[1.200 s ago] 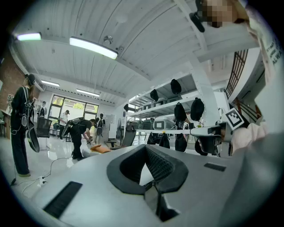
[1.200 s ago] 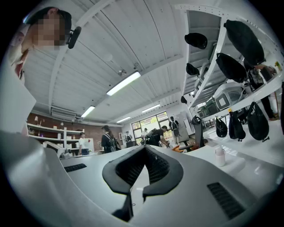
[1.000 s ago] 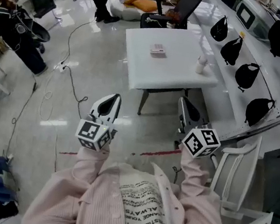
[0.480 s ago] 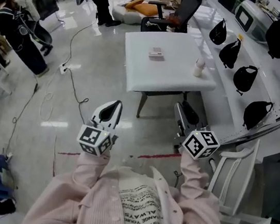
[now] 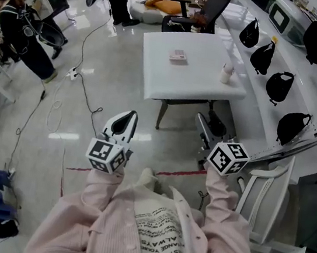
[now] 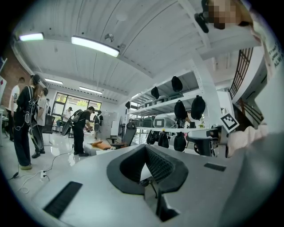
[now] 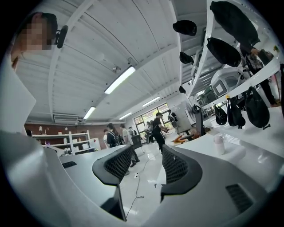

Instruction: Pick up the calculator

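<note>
Head view: calculator point(image 5: 179, 56) lies flat on the white counter point(image 5: 194, 84) in the upper middle of the frame, toward the far half and clear of all four edges. A white cup point(image 5: 227, 74) stands upright near the counter's right edge, well apart from the calc. A black chair point(image 5: 210, 7) sits at the far edge, and a shelf point(image 5: 254, 78) w/ black bags point(image 5: 279, 85) runs close along the right side. The near edge faces the person, w/ bare floor point(image 5: 123, 88) between it and both claws. A cable point(image 5: 84, 91) snakes over the floor at left, and a red line point(image 5: 178, 173) crosses it low in the frame. A white chair point(image 5: 263, 194) stands just right of the right claw point(image 5: 210, 128). People point(image 5: 19, 31) are at upper left, well away. The left claw point(image 5: 121, 124) is at lower centre-left, its tips together. Left claw view: its pads meet at the tip w/ nothing held, and the claw is level. Beyond it are open floor and standing people at frame left; the shelf w/ bags and the right claw show at frame right. Right claw view: jaws stand wide apart and are opening, nothing between them but floor and the cable. The counter's edge and the cup are at frame right. The calc can't be made out here.
</note>
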`<move>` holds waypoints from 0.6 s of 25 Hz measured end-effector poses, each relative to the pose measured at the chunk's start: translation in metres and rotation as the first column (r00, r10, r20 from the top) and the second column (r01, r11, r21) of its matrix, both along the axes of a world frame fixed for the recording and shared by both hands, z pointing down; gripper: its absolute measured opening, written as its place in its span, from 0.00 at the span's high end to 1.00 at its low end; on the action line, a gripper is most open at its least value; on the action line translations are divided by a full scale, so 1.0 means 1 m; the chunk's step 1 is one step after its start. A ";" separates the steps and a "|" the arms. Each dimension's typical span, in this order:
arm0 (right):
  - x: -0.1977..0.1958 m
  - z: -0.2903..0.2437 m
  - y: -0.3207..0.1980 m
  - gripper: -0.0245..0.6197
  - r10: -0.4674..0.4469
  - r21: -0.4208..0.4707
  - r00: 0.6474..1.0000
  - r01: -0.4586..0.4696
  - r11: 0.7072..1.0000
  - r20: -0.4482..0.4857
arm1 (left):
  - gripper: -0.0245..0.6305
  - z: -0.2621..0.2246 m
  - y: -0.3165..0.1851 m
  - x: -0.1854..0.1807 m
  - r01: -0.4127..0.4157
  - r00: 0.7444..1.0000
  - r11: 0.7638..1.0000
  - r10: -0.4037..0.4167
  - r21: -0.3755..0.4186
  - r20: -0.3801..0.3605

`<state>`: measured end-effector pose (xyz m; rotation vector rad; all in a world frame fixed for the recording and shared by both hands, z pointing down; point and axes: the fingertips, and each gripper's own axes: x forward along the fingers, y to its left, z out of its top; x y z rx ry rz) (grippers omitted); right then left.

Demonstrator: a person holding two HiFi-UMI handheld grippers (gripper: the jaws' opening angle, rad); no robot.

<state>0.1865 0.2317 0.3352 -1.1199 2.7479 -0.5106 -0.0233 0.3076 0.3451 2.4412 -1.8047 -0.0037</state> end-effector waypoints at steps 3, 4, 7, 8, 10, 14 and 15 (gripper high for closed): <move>0.000 0.001 -0.006 0.67 0.003 -0.002 1.000 -0.003 1.000 0.001 | 0.96 0.002 -0.006 0.001 -0.006 1.000 1.000 0.006 -0.005 -0.001; -0.001 0.002 -0.009 0.67 0.005 -0.003 1.000 -0.005 1.000 0.002 | 0.96 0.003 -0.009 0.001 -0.008 1.000 1.000 0.008 -0.007 -0.002; -0.005 0.007 -0.020 0.67 0.003 -0.013 1.000 -0.003 1.000 0.007 | 0.96 0.009 -0.020 -0.003 -0.009 1.000 1.000 0.009 -0.017 -0.005; -0.007 0.010 -0.026 0.67 0.001 -0.018 1.000 -0.001 1.000 0.007 | 0.96 0.011 -0.025 -0.005 -0.008 1.000 1.000 0.008 -0.021 -0.007; -0.013 0.015 -0.038 0.67 -0.003 -0.029 1.000 0.003 1.000 0.010 | 0.96 0.015 -0.038 -0.010 -0.006 1.000 1.000 0.006 -0.029 -0.009; -0.028 0.023 -0.069 0.67 -0.009 -0.054 1.000 0.010 0.999 0.015 | 0.96 0.023 -0.070 -0.023 -0.010 1.000 0.999 0.009 -0.045 -0.018; -0.032 0.025 -0.077 0.67 -0.010 -0.059 1.000 0.011 0.998 0.016 | 0.96 0.024 -0.079 -0.026 -0.013 1.000 0.999 0.012 -0.049 -0.019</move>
